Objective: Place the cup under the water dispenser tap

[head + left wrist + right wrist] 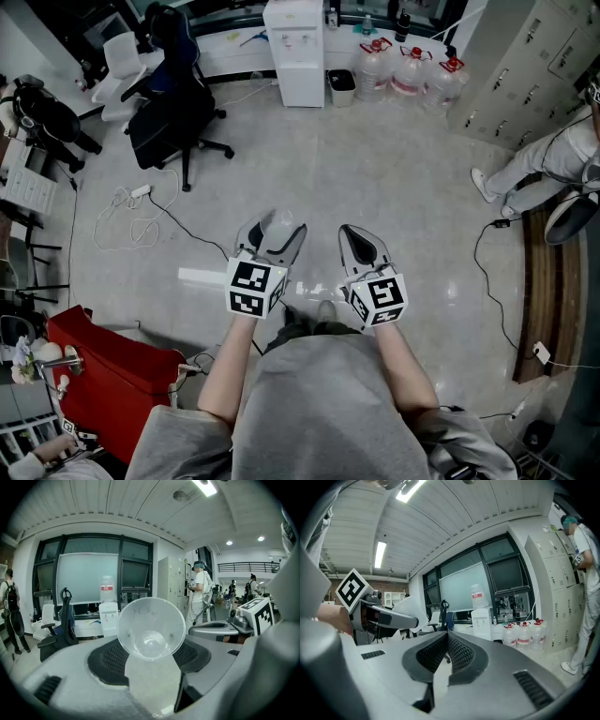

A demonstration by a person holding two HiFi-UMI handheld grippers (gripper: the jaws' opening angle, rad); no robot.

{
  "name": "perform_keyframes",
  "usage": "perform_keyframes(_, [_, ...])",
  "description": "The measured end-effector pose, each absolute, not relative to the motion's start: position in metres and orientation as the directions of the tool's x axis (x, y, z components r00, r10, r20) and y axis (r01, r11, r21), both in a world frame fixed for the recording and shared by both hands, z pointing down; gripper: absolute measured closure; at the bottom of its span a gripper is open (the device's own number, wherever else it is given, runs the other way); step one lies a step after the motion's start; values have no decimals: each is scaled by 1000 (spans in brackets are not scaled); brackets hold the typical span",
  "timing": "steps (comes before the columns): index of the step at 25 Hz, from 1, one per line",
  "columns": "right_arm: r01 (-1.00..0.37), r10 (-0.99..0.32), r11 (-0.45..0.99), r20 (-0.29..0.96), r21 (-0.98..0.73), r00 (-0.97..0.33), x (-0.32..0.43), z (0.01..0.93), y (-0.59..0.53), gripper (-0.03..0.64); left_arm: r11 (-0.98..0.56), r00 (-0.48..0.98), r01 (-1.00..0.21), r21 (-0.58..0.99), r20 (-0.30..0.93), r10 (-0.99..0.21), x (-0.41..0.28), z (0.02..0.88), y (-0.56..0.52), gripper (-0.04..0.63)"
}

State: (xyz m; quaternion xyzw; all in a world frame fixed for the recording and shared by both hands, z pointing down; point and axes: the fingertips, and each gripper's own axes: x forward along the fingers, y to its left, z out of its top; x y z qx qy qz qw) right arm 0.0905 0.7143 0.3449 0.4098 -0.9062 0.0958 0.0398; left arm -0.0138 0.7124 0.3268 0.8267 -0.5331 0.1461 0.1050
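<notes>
I hold a clear plastic cup (278,223) in my left gripper (272,236). In the left gripper view the cup (151,629) sits between the two pads with its open mouth facing forward. My right gripper (362,246) hangs beside it, jaws together and empty; in the right gripper view (447,639) its pads meet at the tips. The white water dispenser (294,52) stands far off against the back wall, straight ahead across the floor. It also shows as the dispenser (108,617) with a bottle on top, and as the dispenser (481,620).
Several water bottles (409,71) and a small bin (342,86) stand right of the dispenser. A black office chair (174,105) is at the left, cables (141,217) lie on the floor, and a red box (105,371) is near left. A person's legs (539,159) and lockers (525,56) are at the right.
</notes>
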Motion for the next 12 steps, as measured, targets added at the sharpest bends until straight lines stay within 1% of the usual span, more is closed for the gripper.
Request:
perform_keyframes(6, [-737,-722,661,147,-144,-676,105,344,710,607,-416,388,-909,8,375,-842,11,333,711,319])
perform_keyframes(12, [-740,-729,656,130,-146,-672,108,342,688,607,-436,402,-900,-8,372,-837,20,331,689,318])
